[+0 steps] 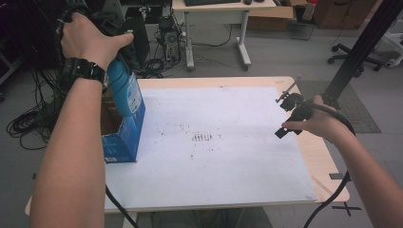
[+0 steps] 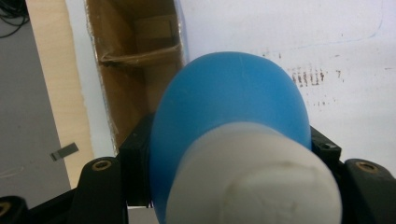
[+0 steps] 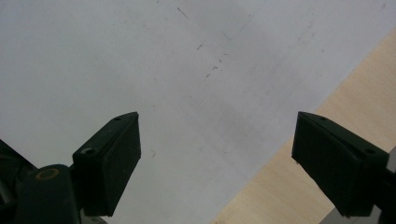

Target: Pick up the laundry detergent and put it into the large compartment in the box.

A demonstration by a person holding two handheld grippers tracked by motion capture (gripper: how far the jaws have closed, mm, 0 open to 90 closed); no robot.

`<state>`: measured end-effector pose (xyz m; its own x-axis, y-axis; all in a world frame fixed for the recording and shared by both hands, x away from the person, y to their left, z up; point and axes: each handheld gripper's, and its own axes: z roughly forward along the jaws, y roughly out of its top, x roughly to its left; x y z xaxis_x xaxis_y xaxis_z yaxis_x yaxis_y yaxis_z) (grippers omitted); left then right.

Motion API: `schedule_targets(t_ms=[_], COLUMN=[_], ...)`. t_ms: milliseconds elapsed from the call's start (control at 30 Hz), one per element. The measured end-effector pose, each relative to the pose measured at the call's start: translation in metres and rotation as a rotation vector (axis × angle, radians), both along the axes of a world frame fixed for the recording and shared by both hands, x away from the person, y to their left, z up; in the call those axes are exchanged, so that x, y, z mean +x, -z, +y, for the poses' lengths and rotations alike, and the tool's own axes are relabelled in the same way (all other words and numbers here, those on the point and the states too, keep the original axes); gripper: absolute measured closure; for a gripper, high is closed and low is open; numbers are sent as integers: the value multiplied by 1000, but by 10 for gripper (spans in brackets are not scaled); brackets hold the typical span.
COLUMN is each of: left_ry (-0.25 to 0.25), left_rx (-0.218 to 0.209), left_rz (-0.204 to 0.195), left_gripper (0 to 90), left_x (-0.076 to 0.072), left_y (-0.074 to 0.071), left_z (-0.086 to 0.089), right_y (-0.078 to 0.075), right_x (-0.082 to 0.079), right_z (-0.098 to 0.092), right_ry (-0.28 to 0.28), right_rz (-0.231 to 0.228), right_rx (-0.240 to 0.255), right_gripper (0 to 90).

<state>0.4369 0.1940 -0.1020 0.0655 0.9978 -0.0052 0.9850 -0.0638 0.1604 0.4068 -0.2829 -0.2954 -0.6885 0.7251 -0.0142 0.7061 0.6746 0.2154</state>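
Observation:
A blue bottle (image 1: 124, 90) with a white cap (image 2: 254, 182) hangs bottom-down over the open top of a blue cardboard box (image 1: 121, 140) at the table's left edge. My left gripper (image 2: 229, 149) is shut on the bottle just below the cap, and a hand covers it in the high view. In the left gripper view the bottle (image 2: 229, 98) hides part of the box's brown inside (image 2: 140, 56). My right gripper (image 1: 283, 117) hovers open near the table's right edge. Nothing lies between its jaws (image 3: 217, 158).
A white sheet (image 1: 228, 156) with faint dark marks covers most of the wooden table (image 1: 328, 161). A black slanted post (image 1: 356, 52) rises at the right. Cables (image 1: 28, 123), a desk (image 1: 216, 19) and an office chair (image 1: 361, 54) stand on the floor beyond.

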Motion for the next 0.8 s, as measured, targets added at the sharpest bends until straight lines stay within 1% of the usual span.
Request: schedule_targets(t_ms=[233, 333, 500, 667, 800], left_ry=[-31, -37, -55, -76, -88], left_rx=[2, 10, 8, 5, 13], left_rz=[-2, 0, 0, 2, 4], left_gripper=[369, 369, 369, 369, 369], left_x=[-2, -3, -4, -4, -5], left_y=[-1, -1, -1, 1, 3], left_z=[11, 14, 20, 29, 36], right_y=[0, 1, 3, 5, 6], right_x=[1, 1, 1, 2, 2], right_z=[-2, -3, -3, -5, -7], right_ry=[7, 7, 6, 13, 19], right_rz=[2, 3, 6, 8, 11], right_rx=[0, 0, -1, -1, -4], right_gripper=[157, 157, 157, 157, 157])
